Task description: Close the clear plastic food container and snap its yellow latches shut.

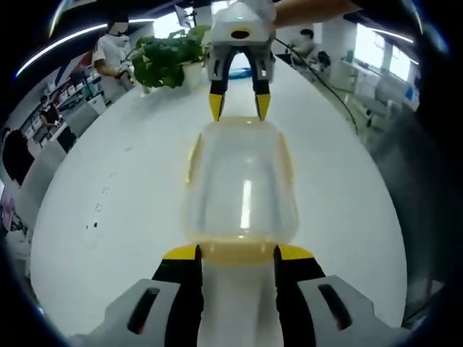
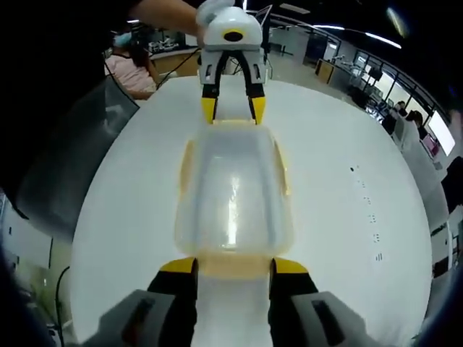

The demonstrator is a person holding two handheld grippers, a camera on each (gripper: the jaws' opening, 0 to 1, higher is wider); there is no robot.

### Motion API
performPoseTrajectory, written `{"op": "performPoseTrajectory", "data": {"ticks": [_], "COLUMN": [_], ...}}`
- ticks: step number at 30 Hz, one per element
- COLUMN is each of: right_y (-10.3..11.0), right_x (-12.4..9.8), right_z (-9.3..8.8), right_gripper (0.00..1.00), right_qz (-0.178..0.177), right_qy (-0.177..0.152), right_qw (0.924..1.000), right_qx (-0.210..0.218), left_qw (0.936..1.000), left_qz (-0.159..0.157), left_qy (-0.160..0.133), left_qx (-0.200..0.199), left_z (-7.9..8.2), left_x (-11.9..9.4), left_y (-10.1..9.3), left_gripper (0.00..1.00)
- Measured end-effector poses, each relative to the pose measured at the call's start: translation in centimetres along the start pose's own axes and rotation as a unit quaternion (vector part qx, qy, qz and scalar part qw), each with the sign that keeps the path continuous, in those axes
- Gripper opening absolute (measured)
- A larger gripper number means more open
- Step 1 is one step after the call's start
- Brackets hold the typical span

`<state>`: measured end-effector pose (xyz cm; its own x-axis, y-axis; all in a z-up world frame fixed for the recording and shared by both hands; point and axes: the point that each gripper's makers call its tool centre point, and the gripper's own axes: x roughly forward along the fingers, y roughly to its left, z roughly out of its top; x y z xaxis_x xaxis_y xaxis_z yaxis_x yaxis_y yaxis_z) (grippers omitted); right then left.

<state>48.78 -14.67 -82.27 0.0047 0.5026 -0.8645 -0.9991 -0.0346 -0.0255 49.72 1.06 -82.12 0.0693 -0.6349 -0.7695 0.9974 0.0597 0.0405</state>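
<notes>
The clear plastic food container [image 1: 240, 191] lies lengthwise on the white table [image 1: 108, 217], its lid resting on top. Yellow latches [image 1: 194, 160] run along both long sides, and another yellow latch [image 1: 239, 253] is at the end nearest me. My left gripper [image 1: 239, 253] stands open, its yellow-tipped jaws to either side of that end latch. My right gripper [image 1: 239, 107] faces it from the far end, open, tips just at the container's rim. In the right gripper view the container [image 2: 233, 195] lies between my right gripper [image 2: 233, 266], open astride its near end latch [image 2: 233, 266], and the left gripper [image 2: 231, 110].
A potted green plant [image 1: 168, 59] stands at the far end of the table. A person [image 1: 112, 54] stands beyond it, and other people sit at desks [image 2: 134, 72] around the room. A cable [image 1: 329, 90] trails over the table on the right.
</notes>
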Motion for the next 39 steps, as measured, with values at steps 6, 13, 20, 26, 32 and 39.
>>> {"op": "performPoseTrajectory", "data": {"ticks": [6, 13, 20, 26, 32, 39], "right_y": [0.5, 1.1, 0.9, 0.8, 0.7, 0.2], "right_x": [0.5, 0.9, 0.9, 0.3, -1.3, -2.1], "right_z": [0.4, 1.0, 0.8, 0.6, 1.1, 3.0], "right_gripper": [0.36, 0.36, 0.38, 0.47, 0.43, 0.35], "right_qz": [0.008, 0.015, 0.012, 0.015, 0.013, 0.002], "right_qy": [-0.009, -0.008, -0.013, -0.012, -0.031, -0.067], "right_qw": [0.9999, 0.9997, 0.9996, 0.9995, 0.9986, 0.9964], "right_qx": [0.01, 0.02, 0.02, 0.026, 0.042, 0.051], "left_qw": [0.9999, 0.9996, 0.9997, 0.9998, 0.9998, 0.9984], "left_qz": [-0.011, -0.026, -0.026, -0.021, -0.01, 0.01], "left_qy": [0.001, 0.007, -0.004, 0.0, -0.018, -0.054], "left_qx": [-0.005, -0.004, 0.003, 0.004, 0.002, -0.016], "left_z": [-0.5, -1.2, -1.2, -1.7, -1.1, 0.7], "left_x": [-0.3, -0.2, -0.2, -0.3, -1.9, -3.5], "left_y": [-0.3, -0.6, -0.6, -0.7, -0.8, -0.3], "left_gripper": [0.36, 0.36, 0.37, 0.39, 0.4, 0.37]}}
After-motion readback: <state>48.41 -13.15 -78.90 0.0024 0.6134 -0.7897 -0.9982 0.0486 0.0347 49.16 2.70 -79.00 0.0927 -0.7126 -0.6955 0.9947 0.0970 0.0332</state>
